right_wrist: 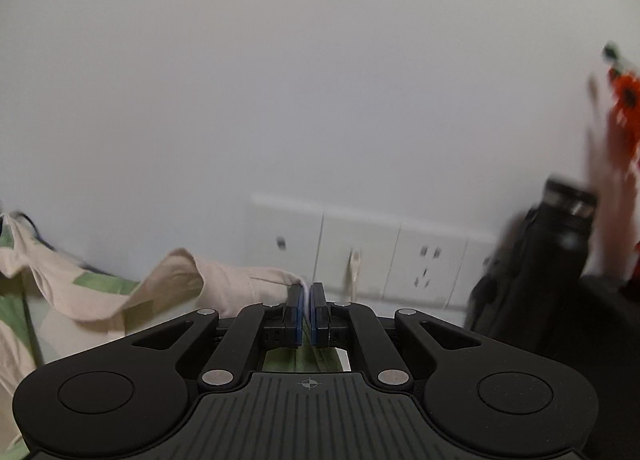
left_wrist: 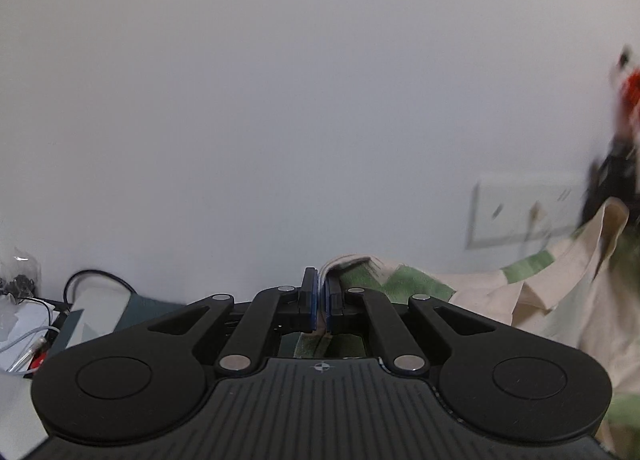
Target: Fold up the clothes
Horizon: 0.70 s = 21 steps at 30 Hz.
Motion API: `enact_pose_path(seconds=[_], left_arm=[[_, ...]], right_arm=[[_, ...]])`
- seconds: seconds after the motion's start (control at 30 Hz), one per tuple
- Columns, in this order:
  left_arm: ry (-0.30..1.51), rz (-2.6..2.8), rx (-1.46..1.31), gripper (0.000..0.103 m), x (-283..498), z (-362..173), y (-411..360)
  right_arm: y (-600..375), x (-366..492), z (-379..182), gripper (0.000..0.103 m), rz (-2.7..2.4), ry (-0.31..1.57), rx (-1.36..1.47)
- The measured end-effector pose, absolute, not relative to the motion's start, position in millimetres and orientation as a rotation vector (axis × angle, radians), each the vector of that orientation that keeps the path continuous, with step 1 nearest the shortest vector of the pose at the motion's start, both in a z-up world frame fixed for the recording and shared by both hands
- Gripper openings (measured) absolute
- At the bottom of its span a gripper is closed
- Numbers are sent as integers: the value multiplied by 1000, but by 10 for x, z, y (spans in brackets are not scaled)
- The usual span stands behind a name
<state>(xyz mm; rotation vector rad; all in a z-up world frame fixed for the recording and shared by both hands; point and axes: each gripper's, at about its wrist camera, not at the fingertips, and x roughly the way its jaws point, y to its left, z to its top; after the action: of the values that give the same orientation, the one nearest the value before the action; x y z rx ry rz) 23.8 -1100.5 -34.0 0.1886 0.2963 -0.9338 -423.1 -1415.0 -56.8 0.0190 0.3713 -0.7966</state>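
Against a plain white wall, one garment (left_wrist: 480, 292), cream with green patches, hangs lifted between two sets of tongs. Left tongs (left_wrist: 321, 300): pinched narrow on a folded edge of the cloth. Right tongs (right_wrist: 306, 310): pinched narrow on another edge. Progress, as judged: early; the cloth sags loose between the grips, no finished fold visible, laying down and folding remain. Also counted: one row of wall sockets (right_wrist: 400, 260), one dark bag (right_wrist: 532, 268), one tangle of cables (left_wrist: 40, 324) at the left. Bench not clearly seen.
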Motion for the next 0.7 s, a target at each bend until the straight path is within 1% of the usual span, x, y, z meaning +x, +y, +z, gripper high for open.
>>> enact_pose_path(seconds=[0.1,0.27,0.47,0.53,0.57,0.6,0.63,0.67,0.7], left_arm=[[397,-906,251,4,419,-652,-11378],[486,-881,332,4,542,-1005,-11724],[521,-863,405,5,593,-1082,-11834],[513,-850,425,8,590,-1072,-11779],[516,-847,418,11,609,-1055,-11744],[519,-844,411,20,629,-1038,-11710],[522,-841,404,26,650,-1021,-11676],[503,-839,380,36,644,-909,-11563],[483,-836,356,43,637,-793,-11446]], right_arm=[[-14411,-3950,-930,3,-812,472,25],[-14636,-3744,-1392,3,-819,595,43],[-14617,-3729,-1441,9,-826,677,129],[-14623,-3732,-1442,18,-838,683,137],[-14631,-3736,-1435,24,-854,683,134],[-14627,-3776,-1401,40,-863,670,140],[-14623,-3817,-1367,53,-872,657,145],[-14582,-3918,-1275,55,-878,616,154],[-14541,-4020,-1183,55,-883,575,163]])
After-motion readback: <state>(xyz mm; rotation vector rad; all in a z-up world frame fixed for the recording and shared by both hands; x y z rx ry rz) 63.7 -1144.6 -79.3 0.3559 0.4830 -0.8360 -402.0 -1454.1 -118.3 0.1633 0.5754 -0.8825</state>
